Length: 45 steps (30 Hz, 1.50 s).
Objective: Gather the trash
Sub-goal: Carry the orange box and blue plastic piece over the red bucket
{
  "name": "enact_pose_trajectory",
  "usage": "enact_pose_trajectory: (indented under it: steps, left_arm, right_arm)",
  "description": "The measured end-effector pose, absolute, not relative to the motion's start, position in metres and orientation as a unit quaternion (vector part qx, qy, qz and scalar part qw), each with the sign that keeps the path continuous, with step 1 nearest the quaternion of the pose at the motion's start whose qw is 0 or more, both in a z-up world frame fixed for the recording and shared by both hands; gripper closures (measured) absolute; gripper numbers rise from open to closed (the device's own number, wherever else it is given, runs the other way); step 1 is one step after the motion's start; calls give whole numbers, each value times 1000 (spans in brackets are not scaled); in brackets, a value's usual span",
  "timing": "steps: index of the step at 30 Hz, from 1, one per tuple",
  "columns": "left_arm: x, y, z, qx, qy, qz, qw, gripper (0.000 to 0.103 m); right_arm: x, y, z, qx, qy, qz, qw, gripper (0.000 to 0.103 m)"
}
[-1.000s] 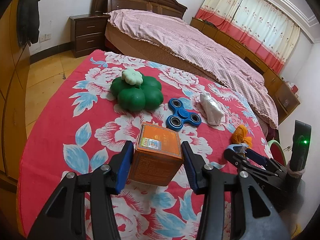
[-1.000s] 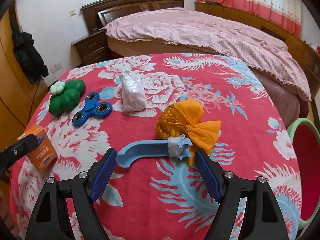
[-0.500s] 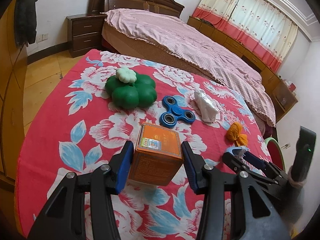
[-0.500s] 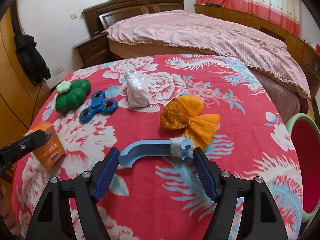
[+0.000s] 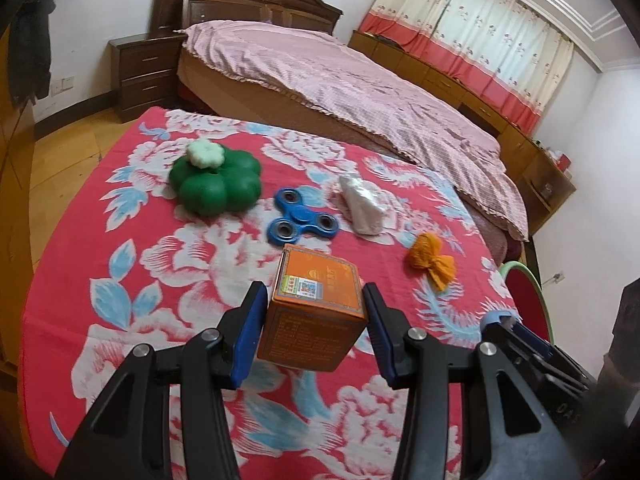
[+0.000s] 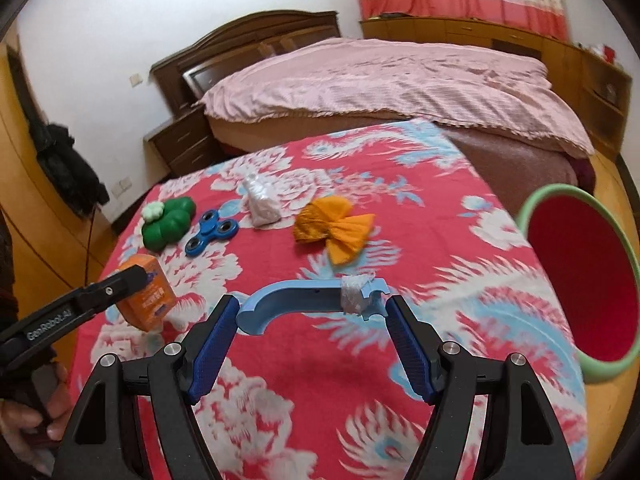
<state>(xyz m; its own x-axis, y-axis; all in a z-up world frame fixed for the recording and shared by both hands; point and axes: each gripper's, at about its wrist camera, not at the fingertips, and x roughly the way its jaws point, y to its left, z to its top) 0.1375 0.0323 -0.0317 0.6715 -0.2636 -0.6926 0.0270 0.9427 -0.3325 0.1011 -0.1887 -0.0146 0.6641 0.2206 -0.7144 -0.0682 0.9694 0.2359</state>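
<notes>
Bedroom walls, a dark wooden headboard and a bed (image 5: 360, 92) under a pink checked cover fill the upper part of both views, with red-and-cream curtains at the upper right. Below them a worktop (image 5: 120, 272) covered in a red floral cloth takes up the middle and lower frame.

At the lower centre of the left wrist view, the left hand-held gripper (image 5: 316, 332) is clamped on an orange box (image 5: 316, 312), its blue pads pressed to the box's two sides; the box is tilted and looks lifted off the cloth. At the lower centre of the right wrist view, the right hand-held gripper (image 6: 310, 344) holds a curved blue plastic piece (image 6: 296, 304) lengthwise between its pads, which stand wide apart to span it (a wad of white wrap sits near the piece's right end).

Loose on the cloth, in the middle of the left wrist view, lie a green flower-shaped toy (image 5: 216, 184) with a pale green top, a blue fidget spinner (image 5: 302, 222) just to its right, a crumpled white plastic bag (image 5: 364, 208) further right, and an orange mesh net (image 5: 432, 260) toward the right edge.

At the right edge of the right wrist view stands a bin (image 6: 532, 204) with a pale green rim and red inside, beside the worktop; what can be seen of its interior is bare red wall.
</notes>
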Motion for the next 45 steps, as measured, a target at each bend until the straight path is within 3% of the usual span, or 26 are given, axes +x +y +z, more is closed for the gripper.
enact_pose_trajectory:
  steps: [22,45]
  left_arm:
    - [132,-70,-10,-93,407,-175,892,54]
    - [163,-199,-12,-22,420,-271,866,54]
  right_arm:
    - [50,-302,-1,187,370,-24,909,27]
    - [49,-419,-33,243,372,-144,884,26]
